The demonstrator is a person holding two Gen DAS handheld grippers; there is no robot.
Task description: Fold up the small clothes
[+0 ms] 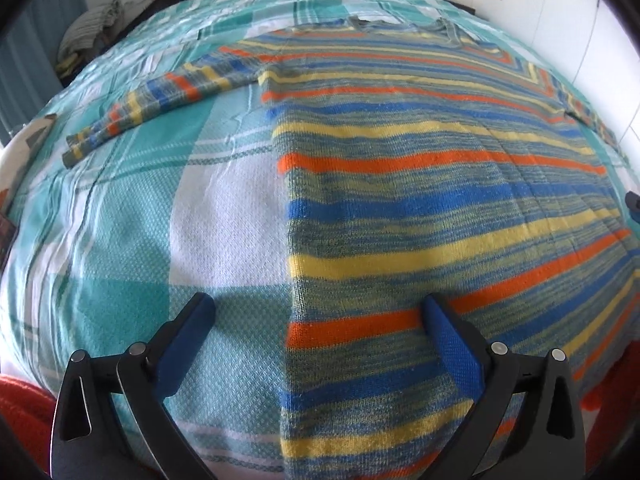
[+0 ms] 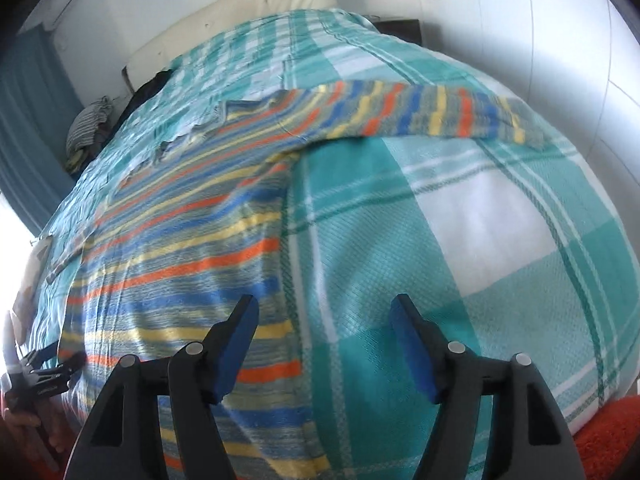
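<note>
Lying flat on the bed (image 1: 132,216), the striped sweater (image 1: 440,184) is spread face down or face up (cannot tell which) over a teal-and-white checked blanket (image 2: 480,216), with both sleeves out to the sides. In the left wrist view, one sleeve (image 1: 160,100) runs out to the left across the blanket, and the sweater's straight side edge passes down the middle of the frame. The left hand-held gripper (image 1: 320,312) has its jaws spread as wide as they go and grips nothing; one blue pad (image 1: 188,344) is over bare blanket, the other pad (image 1: 452,344) is over the sweater, so the side edge lies between them. In the right wrist view, the other sleeve (image 2: 432,112) extends to the right, near the far part of the bed. The right hand-held gripper (image 2: 324,316) has its jaws partly apart and grips nothing; its left pad (image 2: 236,352) is above the sweater near the lower side edge, its right pad (image 2: 416,352) above blanket. The left hand-held gripper is also visible at the far left edge of that view, near the sweater's opposite side. A cream headboard (image 2: 240,12) and a bundle of striped clothes (image 2: 86,128) sit at the far end. An orange rug (image 2: 608,428) shows below the bed edge.
</note>
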